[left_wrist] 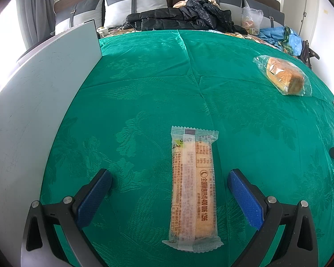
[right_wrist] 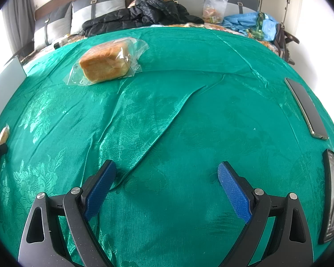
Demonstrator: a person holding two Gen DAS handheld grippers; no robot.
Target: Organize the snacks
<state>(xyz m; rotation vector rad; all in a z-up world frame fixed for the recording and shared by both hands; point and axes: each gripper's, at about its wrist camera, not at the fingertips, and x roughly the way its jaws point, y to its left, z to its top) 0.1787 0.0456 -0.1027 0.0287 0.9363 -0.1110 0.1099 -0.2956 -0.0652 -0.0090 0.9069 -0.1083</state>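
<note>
So, opening step by my reading: nothing is gathered yet. My left gripper (left_wrist: 169, 179) hangs just above the green cloth (left_wrist: 144, 89), jaws spread wide, holding nothing. The long wrapped snack bar (left_wrist: 193, 189) lies flat between the fingers, lengthwise along my line of sight, touching neither pad. The grey box (left_wrist: 44, 84) stands at the left edge of the cloth, its side wall facing me; I judge it the likely place for the snacks, though I cannot see inside it.

My right gripper (right_wrist: 167, 173) is likewise spread and empty, over bare cloth beside a long crease. The bagged bread loaf (right_wrist: 106, 63) sits far and left of it, well apart. Two phones (right_wrist: 307, 109) lie at the right edge, clear of the work.

Next move, as I judge it: lower the left gripper, close across the bar's narrow width and lift. The slick wrapper may slip, so a firm squeeze mid-length seems wise. The right must travel far-left for the loaf.
</note>
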